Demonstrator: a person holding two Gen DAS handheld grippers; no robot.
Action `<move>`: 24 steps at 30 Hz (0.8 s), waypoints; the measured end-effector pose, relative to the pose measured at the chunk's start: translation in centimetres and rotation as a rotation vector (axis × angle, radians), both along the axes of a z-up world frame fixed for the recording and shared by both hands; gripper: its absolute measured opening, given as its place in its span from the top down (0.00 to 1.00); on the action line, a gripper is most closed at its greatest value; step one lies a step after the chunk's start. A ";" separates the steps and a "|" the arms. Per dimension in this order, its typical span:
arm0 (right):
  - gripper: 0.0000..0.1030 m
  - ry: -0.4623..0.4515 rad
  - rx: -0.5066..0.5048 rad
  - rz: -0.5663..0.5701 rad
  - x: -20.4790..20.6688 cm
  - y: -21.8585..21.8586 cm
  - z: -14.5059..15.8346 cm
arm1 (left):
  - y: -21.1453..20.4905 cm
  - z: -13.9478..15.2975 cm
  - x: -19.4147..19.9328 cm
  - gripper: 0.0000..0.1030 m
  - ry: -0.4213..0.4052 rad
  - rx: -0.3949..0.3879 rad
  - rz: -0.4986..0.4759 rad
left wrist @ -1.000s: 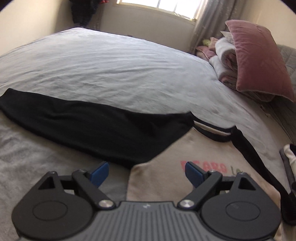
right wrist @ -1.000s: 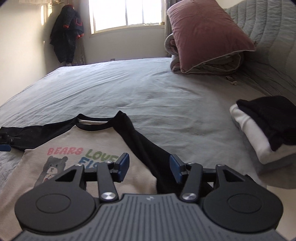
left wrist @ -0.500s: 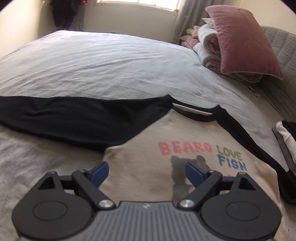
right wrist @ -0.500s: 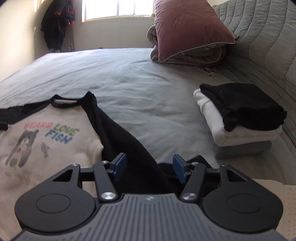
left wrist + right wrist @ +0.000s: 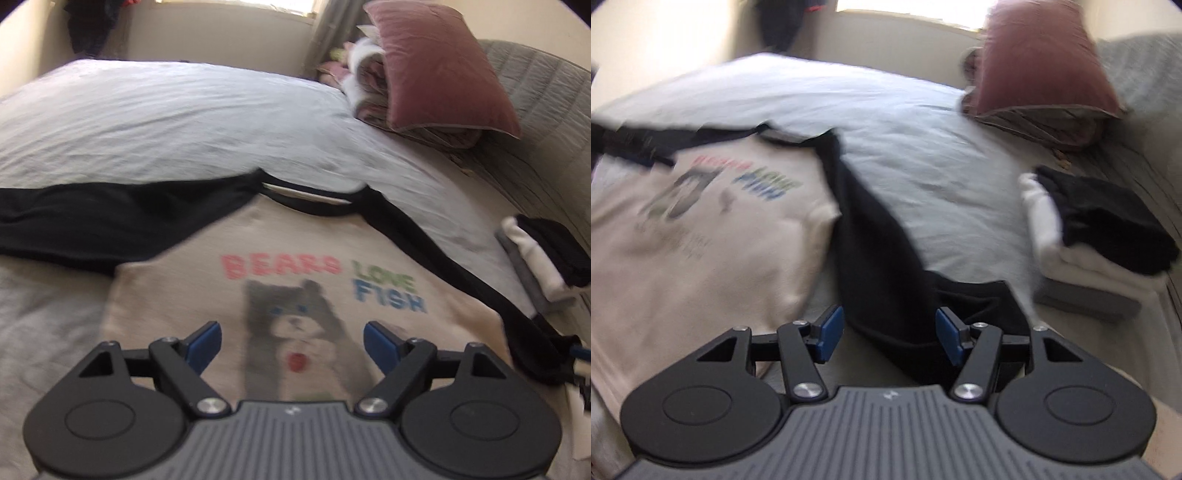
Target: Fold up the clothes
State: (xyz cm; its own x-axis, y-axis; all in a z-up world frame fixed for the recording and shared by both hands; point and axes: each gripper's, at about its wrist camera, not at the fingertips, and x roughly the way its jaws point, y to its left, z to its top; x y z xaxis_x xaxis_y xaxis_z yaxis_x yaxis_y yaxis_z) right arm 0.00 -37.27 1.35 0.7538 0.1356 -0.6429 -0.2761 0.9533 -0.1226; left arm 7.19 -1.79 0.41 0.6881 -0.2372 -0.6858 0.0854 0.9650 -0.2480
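Shirt (image 5: 177,314) position: spread face-up on the grey bed sheet (image 5: 166,122), cream body with black raglan sleeves, printed with a bear and the words BEARS LOVE FISH. In my left wrist view the left sleeve (image 5: 92,221) runs out flat toward the left edge of the frame. The collar (image 5: 314,201) points toward the far side of the bed.

Left gripper (image 5: 291,343): I read its jaws as spread wide, nothing between the blue pads (image 5: 203,345). It hovers over the lower chest of the shirt, above the bear print. Contact with the fabric cannot be confirmed.

Right gripper (image 5: 890,338): jaws apart. The right sleeve (image 5: 875,258) of the shirt lies in the gap between the blue pads (image 5: 831,334), but the pads do not press on it. The sleeve runs from the shoulder down toward the near edge of the bed.

Surroundings: a folded stack (image 5: 1082,229), white garment under black, sits on the sheet to the right of the shirt, well apart from the sleeve. A dusty-pink pillow (image 5: 439,70) leans on rolled bedding at the far right. Both views are motion-blurred.
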 end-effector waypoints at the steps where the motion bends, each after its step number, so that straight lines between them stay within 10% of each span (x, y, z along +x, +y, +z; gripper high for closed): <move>1: 0.42 -0.011 0.025 -0.035 0.1 -0.7 0.4 | -0.8 0.0 0.0 0.19 0.006 -0.009 -0.021; 12: 0.65 0.039 0.172 -0.195 2.4 -5.1 -0.2 | -11.9 -0.1 -0.8 0.22 0.022 -0.096 -0.281; 14: 0.93 0.062 0.197 -0.196 2.2 -5.7 -0.6 | -14.0 0.0 -0.8 0.22 0.026 -0.127 -0.318; 24: 0.93 0.128 0.390 -0.205 -1.4 -8.9 -0.7 | -22.3 -0.9 2.0 0.26 0.187 -0.389 -0.369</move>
State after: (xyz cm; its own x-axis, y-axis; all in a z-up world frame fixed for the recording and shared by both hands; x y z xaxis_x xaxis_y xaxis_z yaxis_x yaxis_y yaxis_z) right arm -1.37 -46.14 0.68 0.7082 0.2423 -0.6631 -0.0668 0.9581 0.2787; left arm 9.15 -24.13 -0.48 0.3873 -0.6985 -0.6018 0.3201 0.7140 -0.6227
